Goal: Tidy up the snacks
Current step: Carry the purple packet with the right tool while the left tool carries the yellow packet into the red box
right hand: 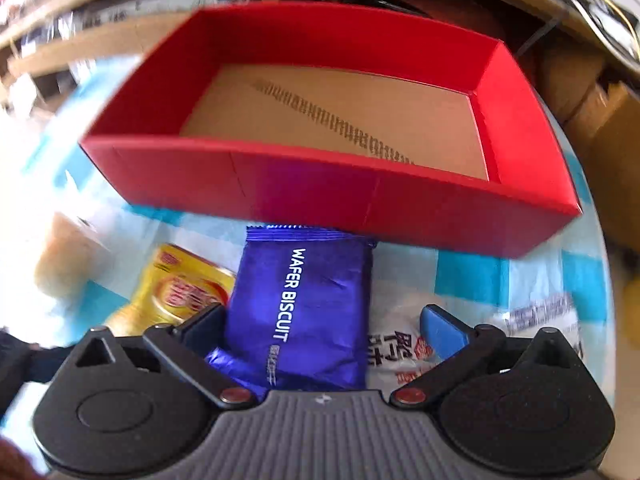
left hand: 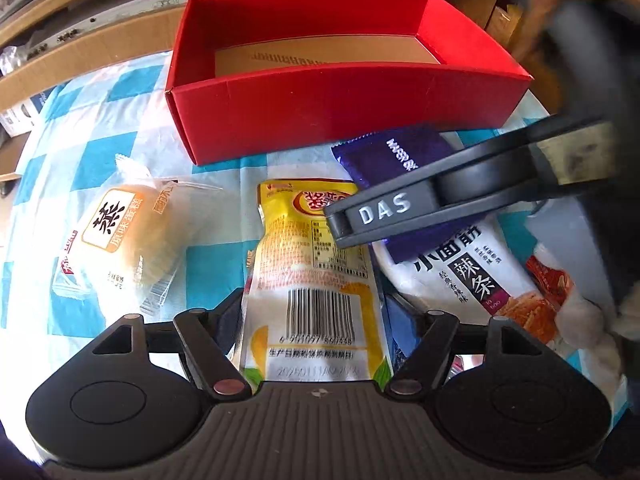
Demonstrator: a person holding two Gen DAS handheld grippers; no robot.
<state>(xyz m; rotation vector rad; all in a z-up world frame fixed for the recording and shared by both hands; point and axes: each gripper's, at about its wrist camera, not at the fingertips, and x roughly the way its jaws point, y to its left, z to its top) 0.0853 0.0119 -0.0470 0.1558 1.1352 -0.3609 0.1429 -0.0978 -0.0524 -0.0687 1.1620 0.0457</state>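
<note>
An empty red box stands at the back of the checked cloth. In front of it lies a yellow snack packet. It sits flat between the fingers of my left gripper, whose pads are close to its edges without squeezing it. A purple wafer biscuit pack lies against the box's front wall. My right gripper straddles it, open. Its left pad is at the pack's edge and its blue right pad stands apart over a white packet.
A steamed cake in a clear wrapper lies to the left. A white spicy-strips packet lies to the right, partly under the wafer pack. Cardboard boxes and shelves stand behind the table. A person's hand holds the right gripper.
</note>
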